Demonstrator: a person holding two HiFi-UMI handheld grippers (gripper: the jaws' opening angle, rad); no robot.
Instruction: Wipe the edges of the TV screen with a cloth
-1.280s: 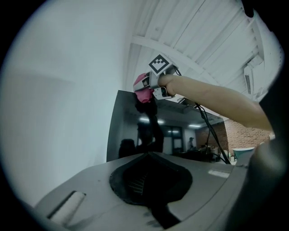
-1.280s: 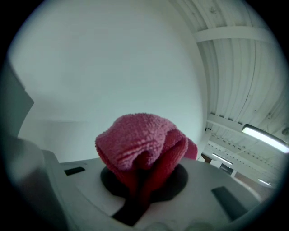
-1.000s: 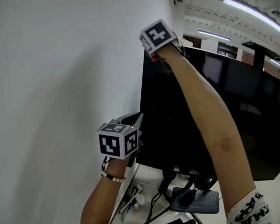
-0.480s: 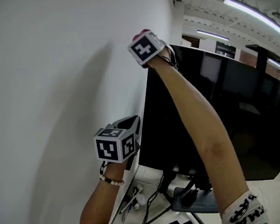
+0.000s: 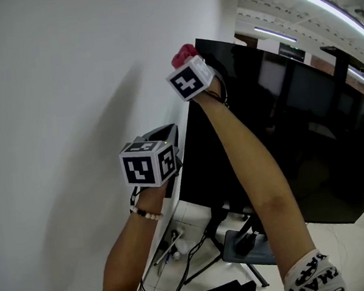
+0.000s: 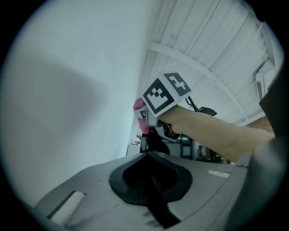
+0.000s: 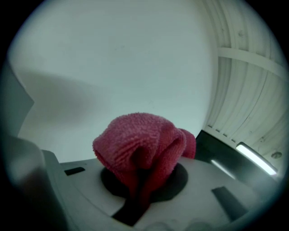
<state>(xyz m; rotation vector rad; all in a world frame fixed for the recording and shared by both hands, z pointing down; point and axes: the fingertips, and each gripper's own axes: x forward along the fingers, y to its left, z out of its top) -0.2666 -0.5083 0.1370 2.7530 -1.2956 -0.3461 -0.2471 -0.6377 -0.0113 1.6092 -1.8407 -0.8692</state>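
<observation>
The black TV screen [image 5: 296, 130] stands beside a white wall. My right gripper [image 5: 185, 59] is at the TV's top left corner, shut on a pink cloth [image 5: 182, 52] that sticks out above its marker cube. In the right gripper view the bunched cloth [image 7: 142, 146] fills the jaws, with the TV's dark edge [image 7: 216, 151] just to its right. My left gripper [image 5: 168, 136] sits lower, next to the TV's left edge, shut with nothing in it [image 6: 149, 155]. From the left gripper view I see the right gripper's cube [image 6: 165, 92] and the cloth [image 6: 140, 115] above.
The white wall [image 5: 71, 120] lies close on the left. Below the TV, its stand base [image 5: 250, 253] and several cables [image 5: 193, 265] lie on the tiled floor. Ceiling lights [image 5: 329, 6] run overhead at the right.
My right gripper has slid left along the TV's top edge to the top left corner, and the pink cloth now shows above its cube. The left gripper rose slightly.
</observation>
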